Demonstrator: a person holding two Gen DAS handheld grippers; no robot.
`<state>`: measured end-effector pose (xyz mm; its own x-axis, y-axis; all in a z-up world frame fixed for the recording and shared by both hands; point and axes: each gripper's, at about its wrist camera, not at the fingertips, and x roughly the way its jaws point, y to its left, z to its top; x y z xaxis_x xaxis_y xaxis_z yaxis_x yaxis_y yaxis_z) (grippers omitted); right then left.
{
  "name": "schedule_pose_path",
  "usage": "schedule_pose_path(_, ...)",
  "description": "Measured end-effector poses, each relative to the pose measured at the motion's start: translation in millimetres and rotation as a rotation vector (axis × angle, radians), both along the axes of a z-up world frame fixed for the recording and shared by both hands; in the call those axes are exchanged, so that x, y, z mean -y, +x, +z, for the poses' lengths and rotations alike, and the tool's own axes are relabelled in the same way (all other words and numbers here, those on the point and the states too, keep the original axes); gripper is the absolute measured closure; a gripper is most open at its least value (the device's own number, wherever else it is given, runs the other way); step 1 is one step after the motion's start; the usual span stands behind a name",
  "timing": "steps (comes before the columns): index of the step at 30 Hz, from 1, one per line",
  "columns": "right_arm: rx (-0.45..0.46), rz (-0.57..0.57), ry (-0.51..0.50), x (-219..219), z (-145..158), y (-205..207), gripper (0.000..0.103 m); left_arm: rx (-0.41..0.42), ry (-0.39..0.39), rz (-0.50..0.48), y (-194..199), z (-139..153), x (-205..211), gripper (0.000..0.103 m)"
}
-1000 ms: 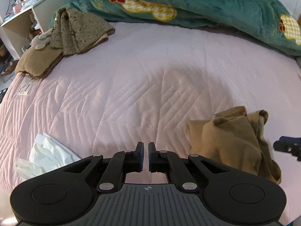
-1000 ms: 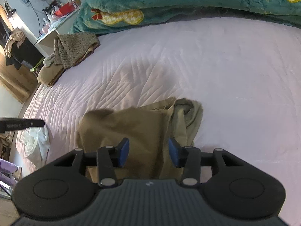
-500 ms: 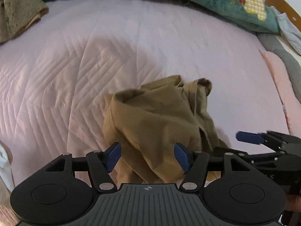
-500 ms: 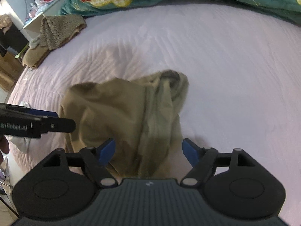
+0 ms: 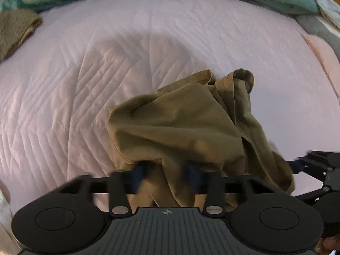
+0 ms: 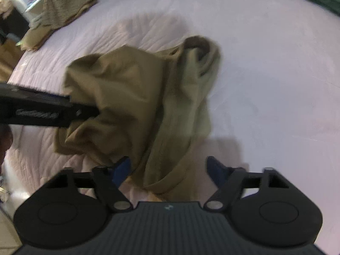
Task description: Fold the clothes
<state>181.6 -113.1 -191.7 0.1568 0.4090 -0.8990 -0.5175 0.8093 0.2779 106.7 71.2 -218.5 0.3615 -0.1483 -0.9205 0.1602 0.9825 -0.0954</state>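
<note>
Both grippers' fingers (spread apart) straddle the crumpled olive garment [image 5: 180, 123].

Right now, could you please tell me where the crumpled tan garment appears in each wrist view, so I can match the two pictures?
Left wrist view: the tan garment fills the lower centre, draped over the left hand-held gripper.
Right wrist view: it lies centre-left, its near edge between the open fingers of the right hand-held gripper.
Shared landmark: the folded brown knit, upper left in both, on the pink quilted bed cover.
</note>
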Motion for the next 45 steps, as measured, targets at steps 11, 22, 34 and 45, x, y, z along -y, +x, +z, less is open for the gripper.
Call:
schedule_pose_path(11, 0.025, 0.027, 0.056, 21, 14, 7, 0.091, 0.076, 0.000, 0.052, -12, 38, -34, 0.097)
schedule_pose_path(22, 0.084, -0.025, -0.036, 61, 27, 22, 0.093, 0.060, 0.255, 0.218, -8, 39, -132, 0.097)
schedule_pose_path(34, 0.091, -0.124, -0.083, 90, 45, 28, 0.090, -0.033, 0.333, 0.328, -47, 41, -186, 0.092)
schedule_pose_path(45, 0.126, -0.135, -0.117, 83, 69, 35, 0.060, -0.076, 0.320, 0.396, -86, 57, -210, 0.086)
